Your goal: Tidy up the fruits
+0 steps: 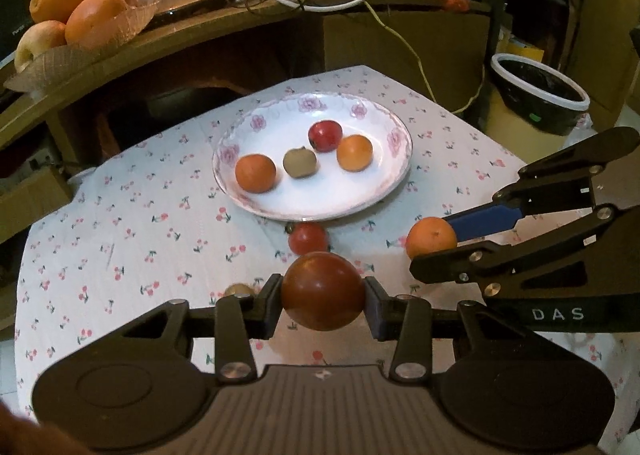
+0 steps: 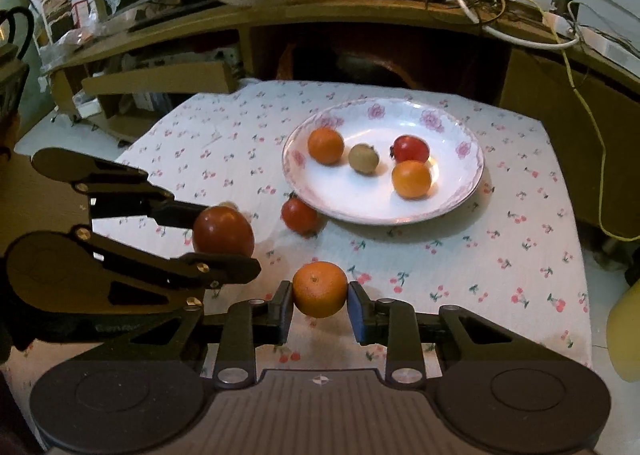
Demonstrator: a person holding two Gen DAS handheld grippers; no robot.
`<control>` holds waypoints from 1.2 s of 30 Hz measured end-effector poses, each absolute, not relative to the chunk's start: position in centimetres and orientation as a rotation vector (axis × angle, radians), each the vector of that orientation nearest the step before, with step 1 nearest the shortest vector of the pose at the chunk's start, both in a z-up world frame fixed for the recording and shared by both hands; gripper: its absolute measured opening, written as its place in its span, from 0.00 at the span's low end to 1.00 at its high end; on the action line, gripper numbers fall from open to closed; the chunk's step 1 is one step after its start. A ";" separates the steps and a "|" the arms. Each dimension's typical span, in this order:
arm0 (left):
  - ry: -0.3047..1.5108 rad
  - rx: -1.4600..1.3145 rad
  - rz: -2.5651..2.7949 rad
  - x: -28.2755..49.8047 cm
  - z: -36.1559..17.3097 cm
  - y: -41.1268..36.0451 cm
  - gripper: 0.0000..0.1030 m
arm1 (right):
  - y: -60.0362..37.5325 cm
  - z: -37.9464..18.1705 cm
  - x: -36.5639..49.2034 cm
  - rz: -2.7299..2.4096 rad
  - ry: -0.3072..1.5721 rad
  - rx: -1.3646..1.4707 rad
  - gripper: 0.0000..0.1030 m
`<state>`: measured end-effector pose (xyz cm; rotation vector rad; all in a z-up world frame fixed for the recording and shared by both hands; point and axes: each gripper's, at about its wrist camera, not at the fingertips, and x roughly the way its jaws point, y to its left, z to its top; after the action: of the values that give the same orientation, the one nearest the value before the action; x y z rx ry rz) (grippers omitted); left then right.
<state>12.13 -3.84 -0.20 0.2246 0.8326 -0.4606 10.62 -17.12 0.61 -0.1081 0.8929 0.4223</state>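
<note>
The left gripper [image 1: 323, 301] pinches a dark red tomato [image 1: 322, 290] just short of the plate [image 1: 304, 207]; the right gripper [image 2: 319, 305] pinches an orange [image 2: 319, 288] beside it. Either round fruit could squirt free if the squeeze slackens. A small red tomato [image 1: 308, 238] lies against the plate's near rim, in the way. Four fruits on the plate already could be knocked rolling.

Your left gripper [image 1: 323, 301] is black and clamps a dark red tomato [image 1: 322, 290]; your right gripper [image 2: 320, 309], black with a blue pad, grips an orange [image 2: 319, 288]. The white plate [image 2: 468, 191] has pink roses round its rim. The white tablecloth [image 1: 132, 239] carries small red cherries with green stems.
</note>
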 end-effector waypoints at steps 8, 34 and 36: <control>0.806 0.221 -0.437 14.0 0.8 -4.4 0.46 | -17.6 1.7 12.4 0.388 0.855 -0.085 0.30; 0.840 0.204 -0.389 21.1 -1.1 -5.7 0.45 | -18.9 -0.1 19.5 0.316 0.876 -0.045 0.31; 0.840 0.204 -0.388 21.4 -1.2 -5.7 0.45 | -18.9 -0.1 19.8 0.317 0.873 -0.050 0.31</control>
<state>21.39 -5.73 -1.23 0.2042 0.8403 -0.3883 19.77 -18.87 -0.14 -0.0501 0.8727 0.3174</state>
